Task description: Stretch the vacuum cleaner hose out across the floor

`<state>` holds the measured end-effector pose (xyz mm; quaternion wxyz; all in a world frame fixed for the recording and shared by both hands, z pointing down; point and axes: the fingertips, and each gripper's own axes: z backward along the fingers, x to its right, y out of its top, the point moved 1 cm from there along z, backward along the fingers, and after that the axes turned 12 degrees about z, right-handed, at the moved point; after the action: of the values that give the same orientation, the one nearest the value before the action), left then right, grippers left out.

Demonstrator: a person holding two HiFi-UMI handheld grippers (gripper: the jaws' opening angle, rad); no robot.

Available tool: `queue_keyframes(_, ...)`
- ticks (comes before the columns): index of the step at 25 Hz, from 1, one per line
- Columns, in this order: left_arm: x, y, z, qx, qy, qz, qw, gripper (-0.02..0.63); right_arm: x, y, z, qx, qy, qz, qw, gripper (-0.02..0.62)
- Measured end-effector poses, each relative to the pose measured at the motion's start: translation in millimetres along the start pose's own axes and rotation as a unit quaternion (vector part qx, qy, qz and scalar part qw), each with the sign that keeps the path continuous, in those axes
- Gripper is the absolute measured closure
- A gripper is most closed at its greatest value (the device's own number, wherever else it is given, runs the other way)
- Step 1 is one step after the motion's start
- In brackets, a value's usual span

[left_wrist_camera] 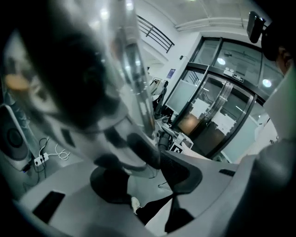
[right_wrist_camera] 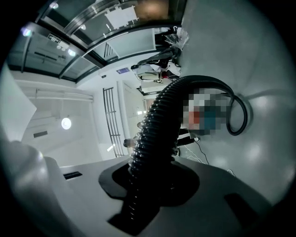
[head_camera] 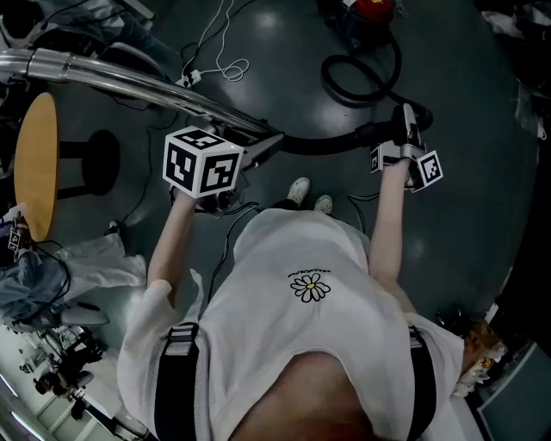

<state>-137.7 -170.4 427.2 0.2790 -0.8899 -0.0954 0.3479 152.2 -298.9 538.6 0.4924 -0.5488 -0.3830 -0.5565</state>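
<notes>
**Two grippers on the vacuum, hose mostly looped**

Both of your grippers are holding parts of the machine, just ahead of your white shoes [head_camera: 299, 189]. Your left gripper [head_camera: 256, 150], ahead and left of the shoes, has its jaws closed on the grey handle end of the metal wand [head_camera: 112, 79]. In the left gripper view the handle fills the gap and lies against both dark pads, though that view is blurred. From there the wand's shiny tube runs away well to the left of the shoes.

Your right gripper [head_camera: 405, 121], ahead and right of the shoes, is clamped on the black ribbed hose [head_camera: 331, 145]. In the right gripper view the hose sits squarely between the pads. It rises out of them and arcs over toward a loop on the floor [head_camera: 284, 52].

Between the two grippers, a short run of hose crosses directly ahead of the shoes. Beyond your right gripper it bends back into a coil, which lies well ahead of the shoes and a little right. The red vacuum body [head_camera: 372, 7] sits just past that coil.

A round wooden stool [head_camera: 34, 164] stands far to the left of the shoes. A power strip [head_camera: 189, 79] with a white cable [head_camera: 225, 52] lies ahead and left of them, beyond the wand.
</notes>
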Motion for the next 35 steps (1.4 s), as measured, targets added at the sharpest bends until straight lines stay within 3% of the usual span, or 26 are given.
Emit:
queue_keyframes(4, -1.0, -16.7, 9.6, -0.027, 0.005, -0.048, 0.9985, 0.414, -30.3, 1.5, -10.6, -0.027, 0.025, 0.025, 0.999, 0.465)
queue_keyframes(7, 9.7, -36.0, 1.5, -0.086, 0.005, -0.053, 0.9949, 0.414, -56.1, 33.7, -14.4, -0.036, 0.043, 0.067, 0.996, 0.465)
queue_keyframes(9, 17.3, -47.8, 10.1, -0.116, -0.016, -0.065, 0.9909, 0.416, -73.0, 63.1, -14.3, -0.033, 0.052, 0.118, 0.991, 0.463)
queue_keyframes(11, 20.2, -41.2, 30.0, -0.076, -0.042, -0.067, 0.9939, 0.416, -97.6, 73.6, -13.3, -0.064, 0.059, 0.196, 0.977, 0.463)
queue_keyframes(13, 14.0, -20.9, 45.3, -0.006, -0.038, -0.066, 0.9971, 0.416, -132.7, 54.7, -16.5, -0.117, 0.077, 0.306, 0.942, 0.463)
queue_keyframes(14, 10.0, -9.4, 47.7, 0.025, -0.022, -0.074, 0.9967, 0.416, -150.0, 38.2, -20.1, -0.143, 0.086, 0.375, 0.912, 0.463)
queue_keyframes(15, 8.6, 0.8, 46.1, 0.049, -0.004, -0.089, 0.9948, 0.416, -163.9, 20.3, -24.5, -0.165, 0.089, 0.45, 0.873, 0.463)
queue_keyframes(16, 11.9, 8.8, 40.9, 0.065, 0.008, -0.11, 0.9918, 0.416, -172.9, 2.9, -28.7, -0.187, 0.084, 0.525, 0.826, 0.463)
queue_keyframes(17, 19.8, 14.5, 33.4, 0.073, 0.014, -0.134, 0.9881, 0.416, -177.3, -12.9, -31.9, -0.21, 0.074, 0.598, 0.77, 0.463)
queue_keyframes(18, 30.7, 18.4, 25.2, 0.077, 0.012, -0.163, 0.9835, 0.416, -177.8, -26.9, -33.2, -0.235, 0.062, 0.666, 0.705, 0.463)
queue_keyframes(20, 52.6, 28.4, 15.2, 0.105, 0.009, -0.245, 0.9639, 0.416, -172.6, -51.5, -26.7, -0.293, 0.046, 0.776, 0.557, 0.463)
queue_keyframes(21, 62.4, 37.0, 15.3, 0.14, 0.015, -0.304, 0.9422, 0.416, -170.0, -63.1, -18.5, -0.322, 0.046, 0.815, 0.479, 0.463)
queue_keyframes(22, 72.7, 47.2, 17.8, 0.187, 0.026, -0.374, 0.9081, 0.416, -168.5, -72.9, -7.3, -0.35, 0.052, 0.843, 0.405, 0.463)
queue_keyframes(23, 84.4, 56.9, 19.8, 0.238, 0.039, -0.44, 0.8651, 0.416, -168.0, -79.4, 6.5, -0.376, 0.061, 0.861, 0.338, 0.463)
queue_keyframes(24, 96.9, 64.8, 18.4, 0.28, 0.048, -0.49, 0.8244, 0.416, -168.2, -82.3, 21.7, -0.401, 0.075, 0.869, 0.278, 0.463)
queue_keyframes(25, 108.5, 71.0, 13.2, 0.303, 0.05, -0.52, 0.7969, 0.416, -168.9, -82.6, 36.8, -0.426, 0.091, 0.871, 0.228, 0.463)
queue_keyframes(26, 117.5, 76.6, 5.5, 0.309, 0.041, -0.534, 0.7857, 0.416, -169.5, -81.9, 49.9, -0.448, 0.105, 0.868, 0.187, 0.463)
queue_keyframes(29, 126.5, 90.3, -15.8, 0.289, -0.019, -0.544, 0.7873, 0.414, -164.3, -76.6, 70.1, -0.48, 0.104, 0.868, 0.079, 0.465)
queue_keyframes(30, 128.8, 90.4, -21.0, 0.275, -0.04, -0.559, 0.7814, 0.414, -161.6, -69.6, 72.1, -0.48, 0.092, 0.872, 0.043, 0.465)
queue_keyframes(31, 134.0, 87.0, -24.6, 0.255, -0.064, -0.576, 0.7742, 0.398, -160.3, -60.2, 73.5, -0.476, 0.081, 0.875, 0.016, 0.465)
queue_keyframes(32, 141.6, 80.9, -26.6, 0.232, -0.09, -0.587, 0.7702, 0.385, -160.5, -50.2, 75.4, -0.472, 0.077, 0.878, 0.002, 0.468)
queue_keyframes(35, 162.2, 57.7, -26.6, 0.155, -0.157, -0.584, 0.7809, 0.385, -165.9, -30.4, 85.2, -0.461, 0.074, 0.884, -0.002, 0.468)
